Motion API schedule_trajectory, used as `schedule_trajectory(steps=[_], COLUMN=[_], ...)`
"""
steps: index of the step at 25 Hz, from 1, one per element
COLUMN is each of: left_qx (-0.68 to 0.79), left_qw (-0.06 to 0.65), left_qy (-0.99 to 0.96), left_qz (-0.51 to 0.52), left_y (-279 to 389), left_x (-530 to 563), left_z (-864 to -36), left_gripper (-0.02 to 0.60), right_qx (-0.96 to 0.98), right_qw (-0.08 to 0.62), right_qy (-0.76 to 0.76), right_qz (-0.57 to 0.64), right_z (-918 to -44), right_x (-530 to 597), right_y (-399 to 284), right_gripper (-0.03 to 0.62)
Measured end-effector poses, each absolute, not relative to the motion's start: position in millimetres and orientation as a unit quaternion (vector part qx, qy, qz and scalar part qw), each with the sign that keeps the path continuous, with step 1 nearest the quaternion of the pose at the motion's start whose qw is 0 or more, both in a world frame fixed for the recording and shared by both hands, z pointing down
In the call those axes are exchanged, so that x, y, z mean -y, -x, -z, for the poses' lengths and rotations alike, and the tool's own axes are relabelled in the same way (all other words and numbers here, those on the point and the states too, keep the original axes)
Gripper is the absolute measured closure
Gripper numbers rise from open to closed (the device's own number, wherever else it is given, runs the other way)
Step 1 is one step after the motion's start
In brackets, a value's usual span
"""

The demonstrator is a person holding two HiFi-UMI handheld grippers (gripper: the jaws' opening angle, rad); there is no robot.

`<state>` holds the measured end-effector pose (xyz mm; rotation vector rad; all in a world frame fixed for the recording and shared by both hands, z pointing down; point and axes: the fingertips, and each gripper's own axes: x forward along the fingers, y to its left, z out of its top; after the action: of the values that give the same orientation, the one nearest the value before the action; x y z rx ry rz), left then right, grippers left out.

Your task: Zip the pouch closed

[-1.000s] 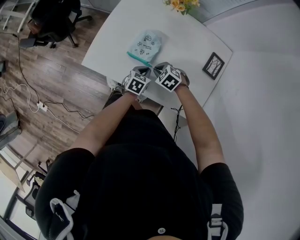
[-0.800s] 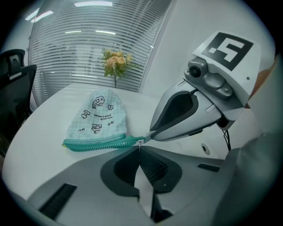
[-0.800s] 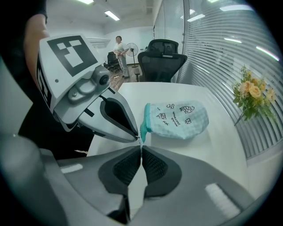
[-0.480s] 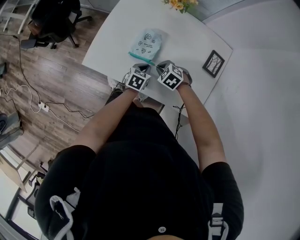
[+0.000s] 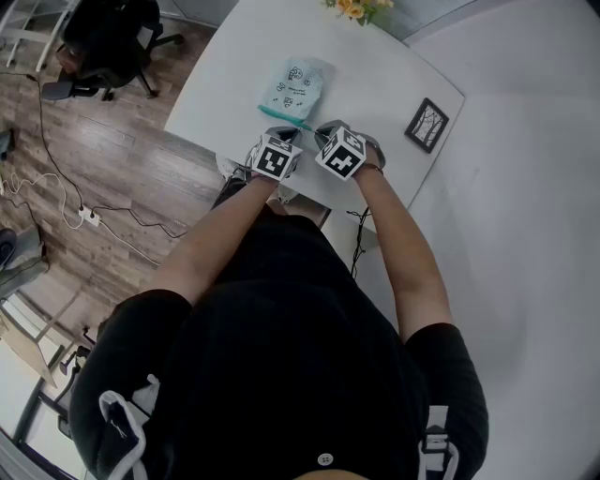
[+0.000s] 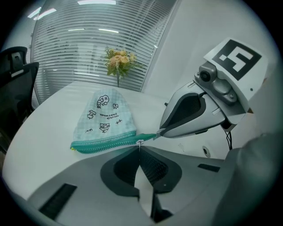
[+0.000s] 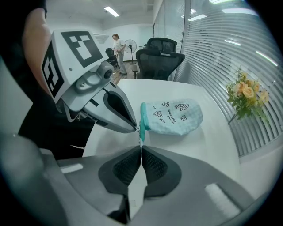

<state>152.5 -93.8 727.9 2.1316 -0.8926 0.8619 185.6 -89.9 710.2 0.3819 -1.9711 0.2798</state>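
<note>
- While the left gripper (image 6: 139, 146) is clamped shut on the zipper pull (image 6: 140, 142) and the right gripper (image 7: 141, 145) is pinched shut on the teal zipper tail (image 7: 141, 136), the step in hand, as I judge it, is the pull itself: one side anchors and the other travels.
- The pouch (image 5: 292, 84) lies flat on the white tabletop (image 5: 366, 84). In the head view it is at about 12 o'clock from both grippers, with its zipper (image 6: 104, 143) along the edge nearest the person.
- In the left gripper view the zipper pull sits at the 3 o'clock end of the zipper, just beside the right gripper's tips. The rest of the teal line runs off toward 9 o'clock and looks not yet closed, though I cannot be sure of that.
- Draw the zipper pull toward 9 o'clock, straight along the teeth and low over the tabletop. Lifting would likely drag the light pouch up with it.
- Anchor the right gripper, or lean it slightly toward 3 o'clock, so the tape runs taut and the fabric does not bunch ahead of the slider.
- Both grips are on small tabs, so a jerk could slip one out. Even, steady tension is the safer bet.
- Stop at the far corner at 9 o'clock, where the teeth end.
- The flowers (image 5: 361, 7) and the picture frame (image 5: 427, 127) stand well apart from the pouch and should not be in the way.
</note>
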Motion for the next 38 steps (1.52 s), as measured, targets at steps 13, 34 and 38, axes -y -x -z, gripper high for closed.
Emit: schedule_trajectory(steps=[13,34,38], left_qx=[0.372,0.398,0.400], left_qw=[0.345,0.344,0.344], left_qy=[-0.792,-0.771,-0.770], left_qz=[-0.340,-0.359,-0.359], left_y=[-119.1,-75.1,-72.4], left_x=[102.7,119.3,121.9], left_z=[-736.1,-744.4,-745.4], left_gripper=[0.572,0.572,0.572], right_qx=[0.814,0.803,0.802], right_qw=[0.544,0.550,0.548], right_qy=[-0.165,-0.189,-0.193], right_qz=[-0.118,-0.132,-0.138], right_z=[-715.8,-718.5,-719.2], right_x=[87.0,94.3,93.4], right_y=[-203.9,-228.0,-231.7], right_gripper=[0.577,0.577,0.579])
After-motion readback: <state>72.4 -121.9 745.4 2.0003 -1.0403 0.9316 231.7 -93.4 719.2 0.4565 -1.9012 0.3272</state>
